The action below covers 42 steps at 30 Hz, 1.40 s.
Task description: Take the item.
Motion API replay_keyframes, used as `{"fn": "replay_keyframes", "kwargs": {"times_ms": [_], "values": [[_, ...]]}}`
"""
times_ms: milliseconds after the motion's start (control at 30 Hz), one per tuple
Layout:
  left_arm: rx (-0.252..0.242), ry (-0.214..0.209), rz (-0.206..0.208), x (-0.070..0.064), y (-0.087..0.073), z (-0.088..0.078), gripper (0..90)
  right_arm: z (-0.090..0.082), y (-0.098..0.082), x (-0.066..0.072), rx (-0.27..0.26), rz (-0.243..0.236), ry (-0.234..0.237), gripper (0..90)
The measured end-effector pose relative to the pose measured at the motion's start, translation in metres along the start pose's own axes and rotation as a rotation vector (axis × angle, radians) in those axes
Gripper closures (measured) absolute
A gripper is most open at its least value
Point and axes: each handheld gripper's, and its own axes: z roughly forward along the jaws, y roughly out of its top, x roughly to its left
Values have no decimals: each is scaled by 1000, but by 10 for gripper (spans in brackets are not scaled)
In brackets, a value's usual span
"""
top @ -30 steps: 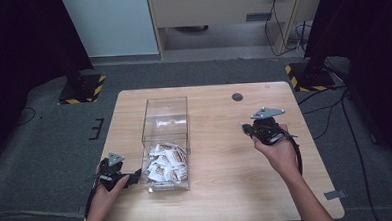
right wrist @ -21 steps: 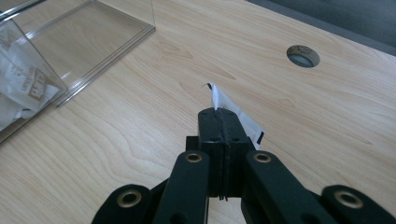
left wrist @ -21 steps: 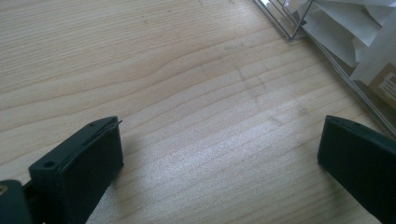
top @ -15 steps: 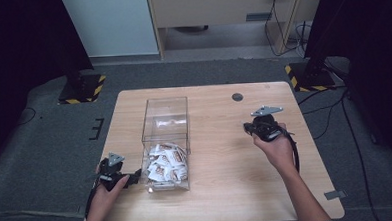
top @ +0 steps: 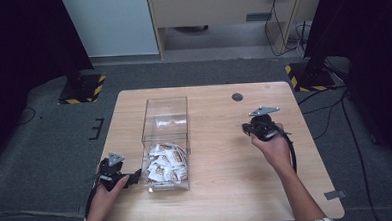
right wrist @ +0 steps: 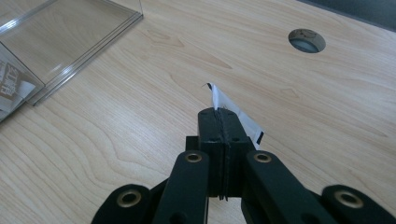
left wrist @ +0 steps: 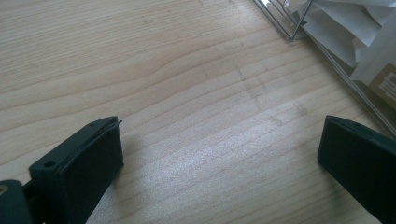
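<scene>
Right gripper [right wrist: 219,116] pinches a white packet [right wrist: 233,112] at centre frame, over bare table [top: 222,189], right of the clear box [top: 165,123].

Judging from the pile of packets [top: 165,163] in the box's near end, this one is probably being taken out to set down; lower it flat onto open wood before releasing, well away from the round hole [top: 237,96]. Its hand [top: 274,148] reaches up from lower right, wrist raised. Left gripper [top: 117,175] sits low at lower left beside the box, jaws spread wide and empty, hand resting at the table edge.
</scene>
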Motion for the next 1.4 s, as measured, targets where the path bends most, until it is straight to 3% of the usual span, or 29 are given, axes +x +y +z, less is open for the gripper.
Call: {"fn": "replay_keyframes", "kwargs": {"times_ms": [300,800,1100,1400], "values": [[0,0,1,0,0,0,0,13,-8,0,19,-3,4,897],[0,-1,1,0,0,0,0,41,-16,14,79,-16,28,892],[0,-1,0,0,0,0,0,43,-16,15,81,-9,30,876],[0,-1,1,0,0,0,0,37,-13,16,64,25,15,560]]}}
